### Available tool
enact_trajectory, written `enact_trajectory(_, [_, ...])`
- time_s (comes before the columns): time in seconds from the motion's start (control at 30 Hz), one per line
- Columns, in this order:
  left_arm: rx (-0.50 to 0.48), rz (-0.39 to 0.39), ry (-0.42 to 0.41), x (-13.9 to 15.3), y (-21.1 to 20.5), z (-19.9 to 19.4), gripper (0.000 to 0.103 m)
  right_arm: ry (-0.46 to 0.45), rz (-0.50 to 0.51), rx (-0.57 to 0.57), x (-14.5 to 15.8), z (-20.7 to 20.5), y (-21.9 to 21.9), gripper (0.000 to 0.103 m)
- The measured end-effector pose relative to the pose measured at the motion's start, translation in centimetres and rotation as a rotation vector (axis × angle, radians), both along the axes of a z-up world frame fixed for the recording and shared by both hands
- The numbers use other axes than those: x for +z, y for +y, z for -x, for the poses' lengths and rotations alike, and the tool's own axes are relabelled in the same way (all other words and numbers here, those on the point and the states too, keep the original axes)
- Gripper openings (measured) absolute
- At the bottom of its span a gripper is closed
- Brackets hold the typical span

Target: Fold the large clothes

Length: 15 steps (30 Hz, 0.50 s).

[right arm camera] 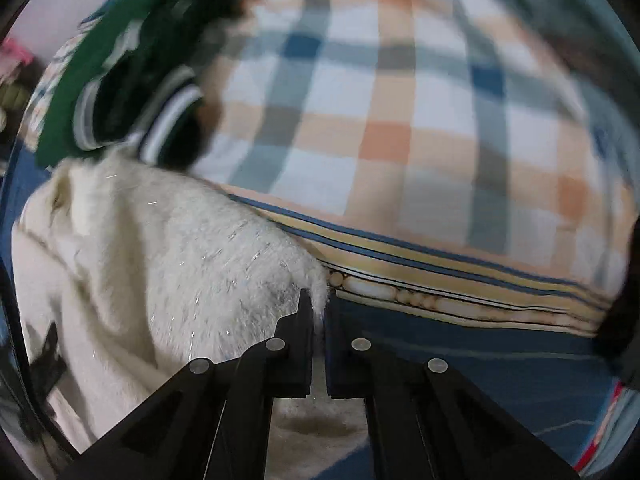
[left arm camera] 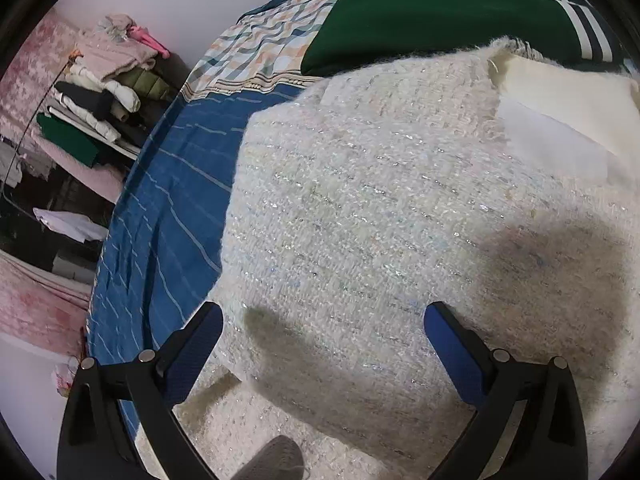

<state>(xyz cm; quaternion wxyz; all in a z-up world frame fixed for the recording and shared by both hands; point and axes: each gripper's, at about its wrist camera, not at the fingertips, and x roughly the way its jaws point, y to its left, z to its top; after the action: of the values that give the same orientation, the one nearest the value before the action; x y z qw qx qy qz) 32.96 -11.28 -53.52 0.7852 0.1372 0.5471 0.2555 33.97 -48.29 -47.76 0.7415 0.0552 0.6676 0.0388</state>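
Observation:
A cream tweed garment with silver threads [left arm camera: 392,216] lies on the bed and fills most of the left wrist view; its smooth white lining [left arm camera: 560,120] shows at the upper right. My left gripper [left arm camera: 324,316] is open just above the cloth, with nothing between its blue pads. In the right wrist view my right gripper [right arm camera: 319,300] is shut on an edge of the same cream garment [right arm camera: 160,260], which spreads to the left of the fingers. That view is blurred.
A green garment with white stripes [left arm camera: 440,8] lies behind the cream one, also in the right wrist view [right arm camera: 120,80]. The bed has a blue striped sheet [left arm camera: 176,200] and a checked quilt [right arm camera: 400,120]. A pile of clothes [left arm camera: 100,92] sits at the far left.

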Motion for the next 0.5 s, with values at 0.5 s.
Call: enact_trajectory(0.5, [-0.023, -0.113, 0.075, 0.4, -2.7, 8.3, 0.103, 0.229, -0.287, -0.014, 3.7, 17.8, -4.2, 0.039])
